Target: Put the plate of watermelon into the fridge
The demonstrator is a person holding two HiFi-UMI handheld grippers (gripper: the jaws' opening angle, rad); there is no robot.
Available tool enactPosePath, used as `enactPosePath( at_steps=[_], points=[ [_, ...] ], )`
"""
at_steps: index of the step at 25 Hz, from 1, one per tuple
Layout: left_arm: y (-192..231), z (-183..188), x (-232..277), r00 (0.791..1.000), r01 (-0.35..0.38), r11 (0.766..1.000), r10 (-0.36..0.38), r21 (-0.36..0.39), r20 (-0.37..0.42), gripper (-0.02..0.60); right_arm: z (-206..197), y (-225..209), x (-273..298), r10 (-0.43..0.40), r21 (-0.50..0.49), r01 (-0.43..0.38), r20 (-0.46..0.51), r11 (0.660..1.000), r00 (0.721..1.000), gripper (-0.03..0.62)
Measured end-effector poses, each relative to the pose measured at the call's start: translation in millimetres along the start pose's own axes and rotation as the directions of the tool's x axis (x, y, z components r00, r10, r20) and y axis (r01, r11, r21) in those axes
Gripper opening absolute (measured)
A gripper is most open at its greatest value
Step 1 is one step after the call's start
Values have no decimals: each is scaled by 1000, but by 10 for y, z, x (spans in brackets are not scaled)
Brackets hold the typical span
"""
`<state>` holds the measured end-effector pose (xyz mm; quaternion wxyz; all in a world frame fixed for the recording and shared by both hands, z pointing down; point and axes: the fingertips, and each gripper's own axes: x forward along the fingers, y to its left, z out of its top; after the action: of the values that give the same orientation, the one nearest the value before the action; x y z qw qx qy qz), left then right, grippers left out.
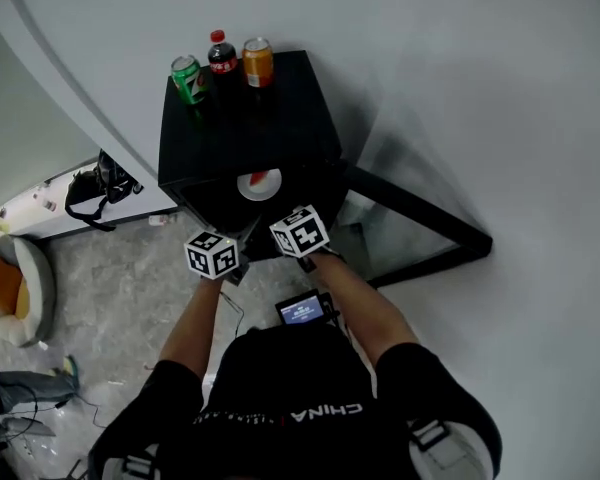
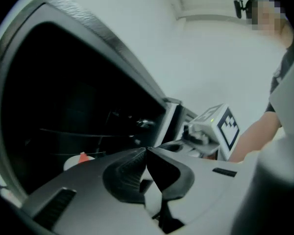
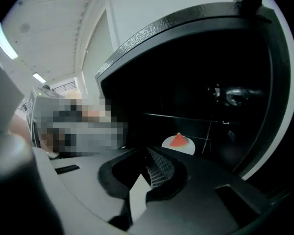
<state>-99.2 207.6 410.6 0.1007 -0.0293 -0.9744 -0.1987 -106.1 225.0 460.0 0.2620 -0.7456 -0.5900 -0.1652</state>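
Observation:
The white plate of watermelon [image 1: 259,184] lies on a shelf inside the open black fridge [image 1: 280,108]. It shows as a red wedge on a white plate [image 3: 179,143] straight ahead in the right gripper view, and at the lower left as the plate [image 2: 73,161] in the left gripper view. Both grippers hang just in front of the fridge opening, apart from the plate. My left gripper [image 1: 218,251] [image 2: 147,152] is shut with nothing in it. My right gripper [image 1: 298,230] [image 3: 149,155] is shut and empty too.
The fridge door [image 1: 420,230] stands swung open to the right. On the fridge top stand a green can [image 1: 187,78], a cola bottle [image 1: 221,53] and an orange can [image 1: 258,61]. A black bag [image 1: 95,193] lies on the floor at the left.

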Motion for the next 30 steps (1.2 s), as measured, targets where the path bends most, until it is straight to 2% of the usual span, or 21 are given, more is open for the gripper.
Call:
enactPosePath(
  at_steps=[2,3,5,7,13,16,18,23,26,30],
  points=[
    [-199,109,101,998,50,997,-48,64,-33,15,-12,152,-31,38,-71,-40,-35,997,999,18],
    [-271,173,157,998,45,993,-40,113,-51,15,4,211,-46,43,-89,-46,-33,995,999,17],
    [-306,294,210,998,-5,983,15,181,-54,15,82,221,-90,42,-52,-42,6,998,999,17],
    [-278,315,194,998,-45,984,54,175,-44,14,120,161,-150,47,-20,-47,36,999,998,17],
    [-309,143,30,984,-180,975,180,133,7,12,39,71,-373,67,-59,-65,42,996,997,17],
    [-371,-32,-69,978,-209,976,207,66,26,12,-141,84,-454,57,-87,-54,33,995,998,17],
    [-442,-202,-195,975,-222,974,221,41,28,12,-302,154,-523,54,-93,-51,32,994,998,17],
    [-606,-538,-602,974,-224,973,226,59,-17,14,-541,499,-649,59,-122,-58,6,991,998,17],
    [-692,-768,-915,976,-210,976,213,53,-47,14,-668,739,-675,54,-104,-53,5,993,999,17],
    [-882,-1018,-1377,975,-206,974,212,94,-62,14,-845,1107,-765,12,-113,-10,12,994,1000,17]
  ],
)
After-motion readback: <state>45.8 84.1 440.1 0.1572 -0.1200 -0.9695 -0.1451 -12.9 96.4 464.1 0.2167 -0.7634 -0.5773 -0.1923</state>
